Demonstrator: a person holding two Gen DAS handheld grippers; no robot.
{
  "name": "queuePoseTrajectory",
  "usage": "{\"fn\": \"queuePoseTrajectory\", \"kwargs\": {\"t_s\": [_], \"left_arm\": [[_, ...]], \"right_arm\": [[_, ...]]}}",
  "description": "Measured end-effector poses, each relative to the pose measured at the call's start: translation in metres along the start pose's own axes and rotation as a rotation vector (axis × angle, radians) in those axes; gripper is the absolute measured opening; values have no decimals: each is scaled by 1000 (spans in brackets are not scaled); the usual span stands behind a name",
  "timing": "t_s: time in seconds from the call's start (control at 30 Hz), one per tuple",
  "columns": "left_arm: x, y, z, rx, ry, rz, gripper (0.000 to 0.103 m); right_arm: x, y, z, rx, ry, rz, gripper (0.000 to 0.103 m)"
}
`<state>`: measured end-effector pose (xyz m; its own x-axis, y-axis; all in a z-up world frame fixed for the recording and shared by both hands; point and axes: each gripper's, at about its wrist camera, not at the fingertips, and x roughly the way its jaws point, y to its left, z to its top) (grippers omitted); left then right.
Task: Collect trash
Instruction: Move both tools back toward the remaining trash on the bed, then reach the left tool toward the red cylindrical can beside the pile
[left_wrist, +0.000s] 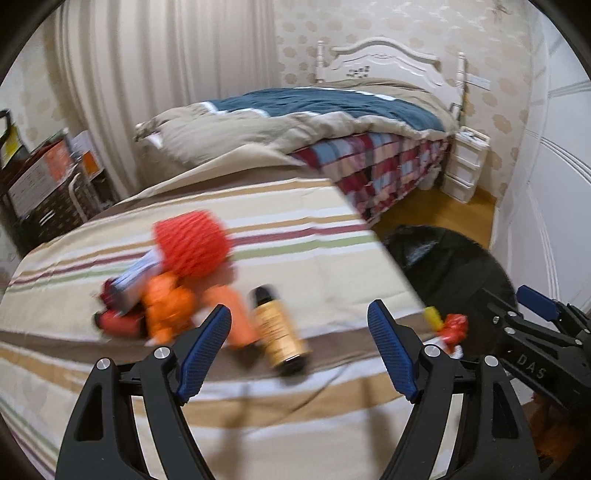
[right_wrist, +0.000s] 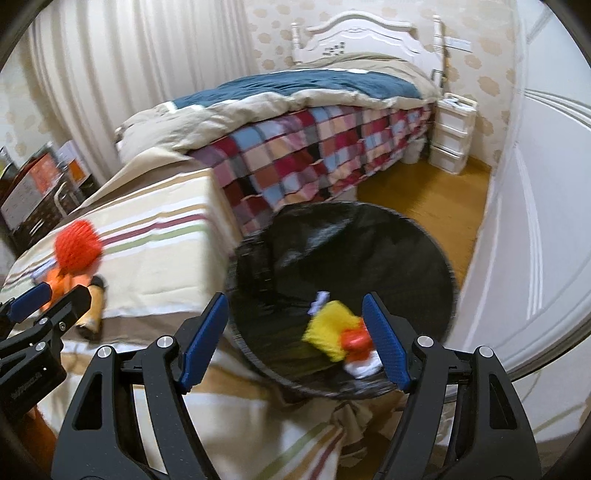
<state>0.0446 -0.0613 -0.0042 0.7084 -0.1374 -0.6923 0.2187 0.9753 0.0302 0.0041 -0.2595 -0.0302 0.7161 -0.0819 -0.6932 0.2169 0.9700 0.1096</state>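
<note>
Trash lies on a striped cloth (left_wrist: 295, 266): a red foam net (left_wrist: 192, 243), orange wrappers (left_wrist: 168, 314), a red packet (left_wrist: 114, 321) and an amber bottle with a black cap (left_wrist: 277, 328), lying on its side. My left gripper (left_wrist: 299, 350) is open and empty, just in front of the bottle. My right gripper (right_wrist: 295, 347) is open above the black-lined trash bin (right_wrist: 388, 251). A yellow, red and white wrapper (right_wrist: 340, 332) is between its fingers, over the bin's near rim. The right gripper shows in the left wrist view (left_wrist: 532, 314), the left one in the right wrist view (right_wrist: 48, 295).
A bed (right_wrist: 295, 122) with a checked blanket stands behind the striped surface. White drawers (right_wrist: 450, 136) stand at the far wall. A white wardrobe (right_wrist: 535, 184) runs along the right. Dark furniture with boxes (left_wrist: 44, 184) stands at the left. Wooden floor (right_wrist: 424, 199) shows past the bin.
</note>
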Motion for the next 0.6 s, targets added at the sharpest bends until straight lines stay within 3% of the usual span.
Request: {"fn": "queuePoseTrajectory", "kwargs": {"t_s": [0.4,0.6], "left_arm": [[-5,95,-40,-138,70,135,76],[-3,131,-44,-214,94,176,76]], "right_arm": [[4,81,-18,-122,52,111,73],[8,109,-20,-173,65,134,73]]}}
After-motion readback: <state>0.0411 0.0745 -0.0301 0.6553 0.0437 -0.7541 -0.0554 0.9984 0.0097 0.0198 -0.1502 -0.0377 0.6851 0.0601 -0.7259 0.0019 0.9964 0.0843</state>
